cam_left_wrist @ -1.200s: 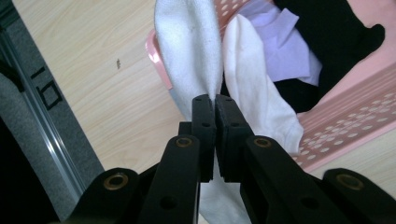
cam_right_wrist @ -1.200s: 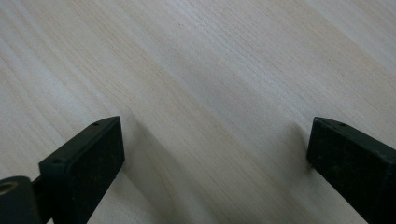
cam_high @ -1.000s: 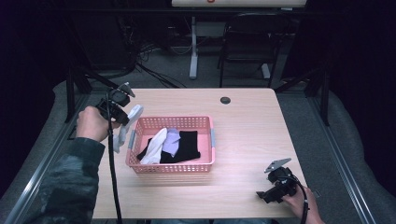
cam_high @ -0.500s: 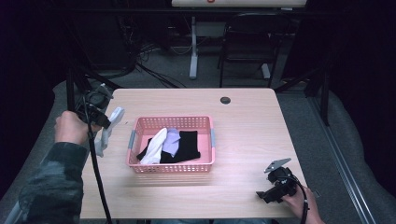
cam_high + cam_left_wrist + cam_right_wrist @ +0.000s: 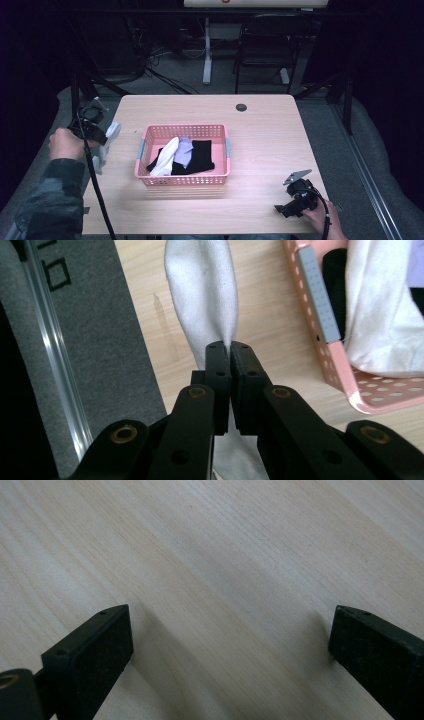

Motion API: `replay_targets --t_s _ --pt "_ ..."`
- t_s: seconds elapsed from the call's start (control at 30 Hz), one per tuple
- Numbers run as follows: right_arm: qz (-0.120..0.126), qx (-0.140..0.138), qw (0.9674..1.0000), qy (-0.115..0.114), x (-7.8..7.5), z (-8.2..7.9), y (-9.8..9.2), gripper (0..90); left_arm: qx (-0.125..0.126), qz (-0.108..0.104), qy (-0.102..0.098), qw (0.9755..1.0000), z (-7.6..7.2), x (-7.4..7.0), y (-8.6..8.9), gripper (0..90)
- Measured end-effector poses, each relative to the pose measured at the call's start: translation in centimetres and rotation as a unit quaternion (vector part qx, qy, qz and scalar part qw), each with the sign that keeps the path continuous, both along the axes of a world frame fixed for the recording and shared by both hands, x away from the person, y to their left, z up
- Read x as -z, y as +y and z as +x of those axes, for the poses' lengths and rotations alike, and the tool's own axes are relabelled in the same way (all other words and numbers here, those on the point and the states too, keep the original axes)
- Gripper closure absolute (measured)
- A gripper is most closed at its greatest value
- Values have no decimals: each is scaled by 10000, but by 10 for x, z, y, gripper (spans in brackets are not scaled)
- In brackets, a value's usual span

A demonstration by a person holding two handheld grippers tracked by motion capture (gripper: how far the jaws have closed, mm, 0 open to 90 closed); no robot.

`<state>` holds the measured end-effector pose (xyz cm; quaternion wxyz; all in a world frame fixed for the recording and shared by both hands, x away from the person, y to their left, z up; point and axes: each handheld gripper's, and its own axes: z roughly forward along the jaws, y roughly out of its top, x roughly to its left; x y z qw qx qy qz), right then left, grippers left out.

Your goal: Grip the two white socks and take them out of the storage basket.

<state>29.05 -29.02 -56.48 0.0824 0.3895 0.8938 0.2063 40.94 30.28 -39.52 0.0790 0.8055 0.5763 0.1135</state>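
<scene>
A dim room with a chair and cables on the floor lies beyond a pale wooden table. At the table's left edge the left gripper hangs over the wood, its jaws pinched tight on a white sock. In the left gripper view the sock runs up from the closed tips and also trails down beneath them, lying over the bare table, with grey floor on the side away from the basket. Just beside that gripper, toward the table's middle, stands a pink basket with grey handles. Inside it lie another white sock nearest the left gripper, a lilac cloth next to it, and a black cloth farthest from it.

The right gripper rests low at the table's near right corner, well apart from the basket and from the left gripper. Its jaws stand wide apart with only bare wood between them. A small dark round cap sits in the table's far edge, beyond the basket from both grippers.
</scene>
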Motion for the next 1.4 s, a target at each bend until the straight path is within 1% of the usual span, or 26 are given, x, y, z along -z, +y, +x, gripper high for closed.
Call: replay_targets --t_s 0.03,0.07,0.1,0.2,0.23,0.3,0.33,0.37,0.4,0.53,0.6,0.73,0.77,0.9,0.97,1.0,1.03,1.07,1.17,1.23,1.27,1.33,1.37,1.4 --pt "-71 -13 10000 -10 0 0 0 32 -18 -29 5 10000 0 3 2 875" --pt "-47 -1 10000 -11 0 0 0 32 -43 -49 35 10000 0 6 4 875" --pt "-84 -12 10000 -22 0 0 -1 32 -72 -71 36 9999 0 9 6 875" --pt "-65 -4 10000 -2 0 0 0 32 -125 -101 70 9998 0 19 10 874" --pt "19 18 10000 -21 0 0 0 32 -129 -124 80 9998 0 22 11 874" --pt "15 29 10000 -29 1 0 0 32 -137 -131 111 9998 0 29 13 874" --pt "-1 31 10000 -34 1 0 0 32 -135 -189 127 9996 0 33 14 873" --pt "-1 31 10000 -34 1 0 0 32 -135 -189 127 9996 0 33 14 873" --pt "9 40 10000 -19 0 0 1 32 -147 -196 191 9995 1 41 14 873" --pt "-6 22 10000 -25 0 0 0 32 -153 -270 307 9990 2 57 14 873" --pt "4 9 10000 -19 0 0 0 32 -153 -297 326 9989 3 65 14 873" --pt "44 44 10000 -14 0 -1 0 32 -190 -366 431 9982 5 78 15 873" --pt "13 37 10000 -35 0 0 0 32 -208 -382 455 9980 5 81 15 873" --pt "35 28 10000 -6 0 -1 0 32 -261 -464 568 9970 5 94 16 873" --pt "35 27 10000 -6 0 -1 0 32 -276 -494 606 9966 6 99 17 873" --pt "43 32 10000 -32 0 -1 0 31 -276 -494 606 9966 6 99 17 872" --pt "14 27 10000 -30 0 -1 0 31 -284 -525 643 9961 6 104 18 872" --pt "4 17 10000 -30 0 0 0 32 -294 -542 655 9959 6 106 18 872" --pt "35 28 10000 -25 0 -1 0 31 -304 -573 666 9957 6 110 19 867" --pt "3 11 10000 -30 0 0 0 31 -329 -622 686 9952 6 112 20 854" --pt "3 8 10000 -27 0 0 0 31 -312 -612 692 9952 6 114 20 846" --pt "11 15 10000 -28 0 -1 1 31 -289 -612 724 9951 6 115 20 807" --pt "11 15 10000 -28 0 -1 1 31 -290 -643 708 9950 6 115 20 807" --pt "-4 11 10000 -31 0 -1 0 31 -300 -638 689 9951 5 114 19 719"
